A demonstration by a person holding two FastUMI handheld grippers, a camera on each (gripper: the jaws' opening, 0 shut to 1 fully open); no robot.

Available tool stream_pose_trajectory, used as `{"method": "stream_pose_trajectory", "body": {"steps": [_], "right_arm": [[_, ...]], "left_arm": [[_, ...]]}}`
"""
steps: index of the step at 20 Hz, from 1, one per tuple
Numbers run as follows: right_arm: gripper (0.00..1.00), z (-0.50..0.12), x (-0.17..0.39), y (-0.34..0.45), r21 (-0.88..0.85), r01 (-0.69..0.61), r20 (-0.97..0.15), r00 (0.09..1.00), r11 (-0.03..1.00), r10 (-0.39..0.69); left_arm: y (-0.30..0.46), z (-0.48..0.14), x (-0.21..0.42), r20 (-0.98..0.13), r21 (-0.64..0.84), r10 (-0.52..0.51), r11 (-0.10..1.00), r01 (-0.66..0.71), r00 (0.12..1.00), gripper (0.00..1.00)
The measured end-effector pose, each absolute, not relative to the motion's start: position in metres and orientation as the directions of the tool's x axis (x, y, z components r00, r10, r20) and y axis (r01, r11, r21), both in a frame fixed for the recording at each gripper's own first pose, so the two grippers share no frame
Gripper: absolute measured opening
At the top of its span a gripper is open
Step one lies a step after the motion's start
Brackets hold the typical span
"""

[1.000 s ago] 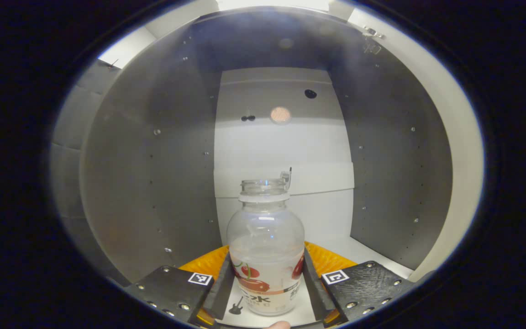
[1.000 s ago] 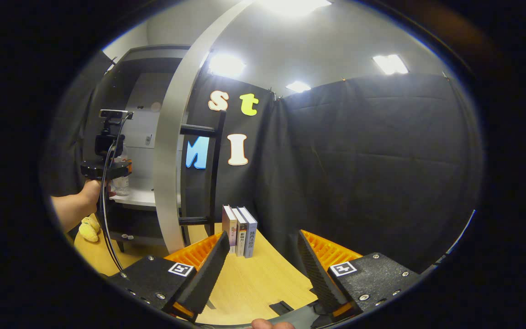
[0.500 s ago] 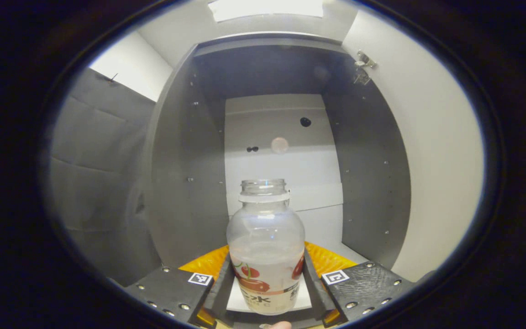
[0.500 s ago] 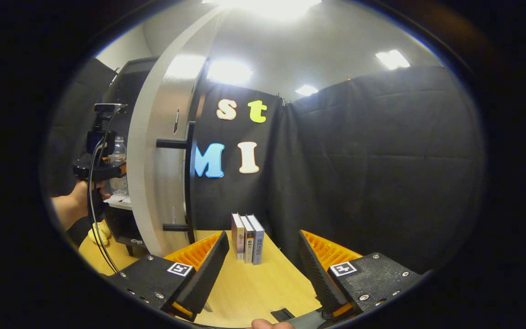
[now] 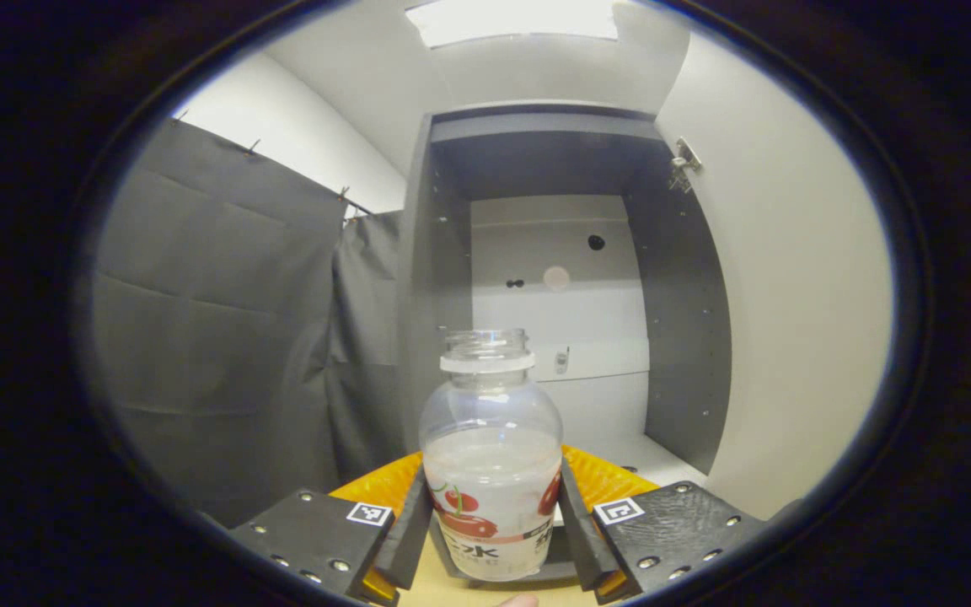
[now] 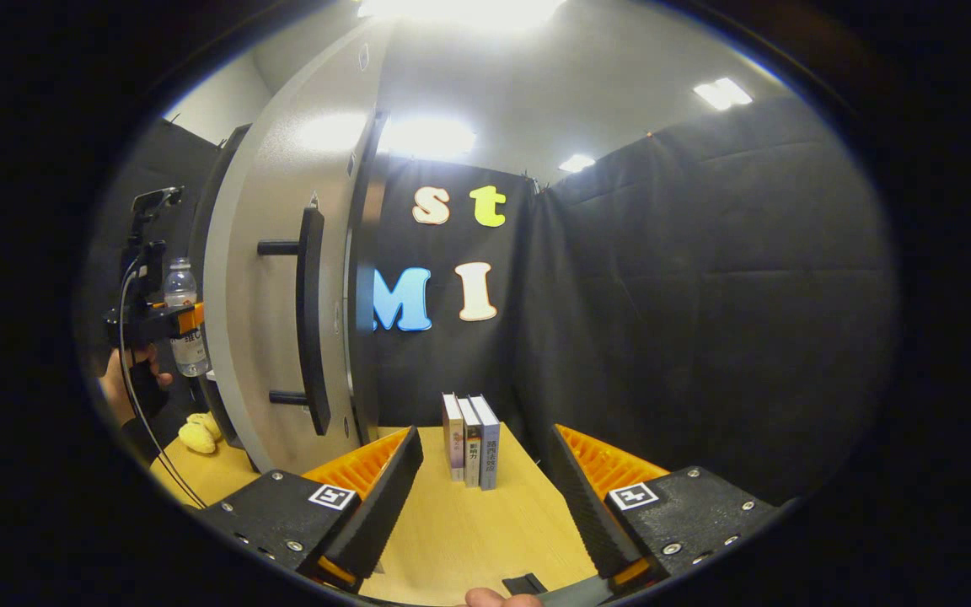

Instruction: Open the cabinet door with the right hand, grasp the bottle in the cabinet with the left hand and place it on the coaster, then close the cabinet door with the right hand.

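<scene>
In the left gripper view the left gripper (image 5: 492, 531) had its jaws clenched on the bottle (image 5: 490, 459), both fingers pressed against its labelled lower half. The bottle stood upright between them, uncapped, clear, partly filled with a pale liquid, and clear of the cabinet (image 5: 565, 295), whose dark open shell rose straight beyond it. The cabinet's pale back panel and inner floor showed past the bottle's neck. The open door (image 5: 789, 278) stood as a broad pale slab along the right of the opening, hinge near its top. Grey cloth (image 5: 224, 320) hung to the left of the cabinet. In the right gripper view the right gripper (image 6: 479, 497) hovered over the desk (image 6: 469, 523) with its jaws released and nothing between them. Just ahead, three books (image 6: 471, 438) stood upright on the desk against the black wall. To the left the door (image 6: 283, 303) swung outward, its dark bar handle (image 6: 312, 320) facing the camera, partly hiding the cabinet behind it. Beyond the door's edge a hand (image 6: 123, 384) held the left gripper (image 6: 167, 320) with the bottle (image 6: 184, 316) raised in it, a cable trailing down. A small yellow toy (image 6: 199, 434) lay on the desk below them, near the door's foot.
</scene>
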State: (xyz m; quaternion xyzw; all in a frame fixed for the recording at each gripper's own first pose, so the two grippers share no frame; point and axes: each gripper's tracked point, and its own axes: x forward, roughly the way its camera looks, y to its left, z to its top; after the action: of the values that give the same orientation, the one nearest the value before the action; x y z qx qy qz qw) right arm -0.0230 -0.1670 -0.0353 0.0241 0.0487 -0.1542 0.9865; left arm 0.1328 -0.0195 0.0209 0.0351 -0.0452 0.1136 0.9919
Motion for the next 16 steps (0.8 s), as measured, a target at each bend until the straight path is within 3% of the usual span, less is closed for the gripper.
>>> {"method": "stream_pose_trajectory", "body": {"steps": [2,3,4,7,11,13,16], "right_arm": [[0.93,-0.044,-0.019,-0.167,0.039,0.291,-0.1,0.953,0.956,-0.286],[0.93,-0.048,-0.018,-0.166,0.038,0.284,-0.105,0.955,0.958,-0.279],[0.93,-0.054,-0.016,-0.165,0.038,0.276,-0.108,0.957,0.96,-0.271],[0.93,-0.082,-0.009,-0.168,0.019,0.278,-0.142,0.952,0.96,-0.273],[0.94,-0.102,-0.003,-0.154,0.01,0.276,-0.164,0.949,0.961,-0.271],[0.94,-0.118,0.001,-0.143,-0.032,0.252,-0.171,0.952,0.967,-0.254],[0.94,-0.153,0.001,-0.138,-0.104,0.24,-0.212,0.943,0.965,-0.257]], "left_arm": [[-0.012,0.021,0.114,0.107,0.077,0.245,0.964,-0.253,0.964,0.72],[-0.008,0.021,0.107,0.112,0.085,0.263,0.958,-0.273,0.958,0.72],[-0.006,0.022,0.098,0.125,0.091,0.275,0.954,-0.287,0.953,0.78],[-0.005,0.007,0.07,0.146,0.119,0.292,0.943,-0.31,0.945,0.78],[-0.002,-0.025,0.058,0.09,0.116,0.294,0.946,-0.303,0.952,0.78],[-0.003,-0.04,0.048,0.076,0.087,0.304,0.947,-0.31,0.95,0.65],[0.003,-0.063,0.059,0.053,0.076,0.302,0.949,-0.305,0.952,0.71]]}}
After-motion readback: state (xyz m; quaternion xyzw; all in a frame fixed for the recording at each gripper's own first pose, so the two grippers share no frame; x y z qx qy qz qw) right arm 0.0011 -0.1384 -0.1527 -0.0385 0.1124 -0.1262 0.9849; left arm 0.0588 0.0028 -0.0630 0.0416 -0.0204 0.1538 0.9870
